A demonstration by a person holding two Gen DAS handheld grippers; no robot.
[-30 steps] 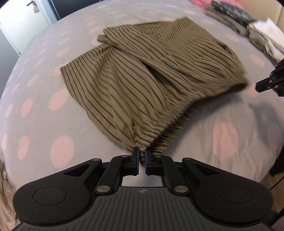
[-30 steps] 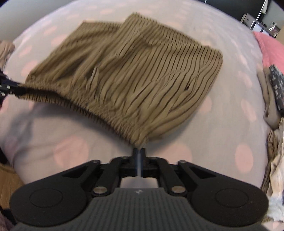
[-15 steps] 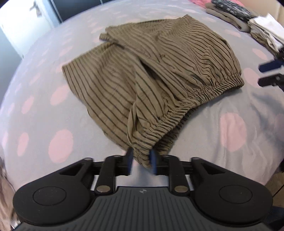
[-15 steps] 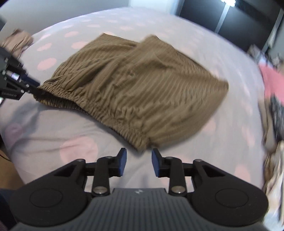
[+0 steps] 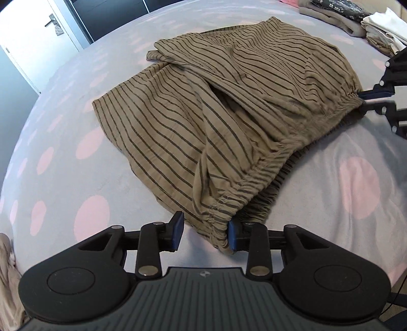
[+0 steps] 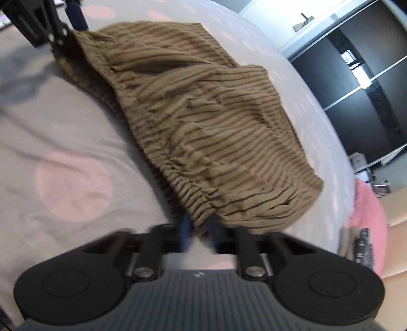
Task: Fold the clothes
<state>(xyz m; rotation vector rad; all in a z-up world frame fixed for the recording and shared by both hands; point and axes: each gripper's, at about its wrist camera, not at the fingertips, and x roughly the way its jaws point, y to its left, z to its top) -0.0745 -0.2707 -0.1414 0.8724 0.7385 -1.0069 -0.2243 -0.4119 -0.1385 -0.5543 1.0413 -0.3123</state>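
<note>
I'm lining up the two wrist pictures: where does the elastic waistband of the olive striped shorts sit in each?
Left wrist view: elastic waistband of the olive striped shorts runs from bottom centre up to the right edge.
Right wrist view: waistband runs from top left down to bottom centre.
Shared landmark: the grey bedsheet with pink dots.

The shorts (image 5: 229, 107) are olive-brown with thin dark stripes, the bed sheet (image 5: 63, 132) pale lilac-grey with pink polka dots, both grippers black with blue pads on their fingers (image 5: 178, 230), and the pile of clothes (image 5: 356, 17) beige, white and dark speckled.
</note>
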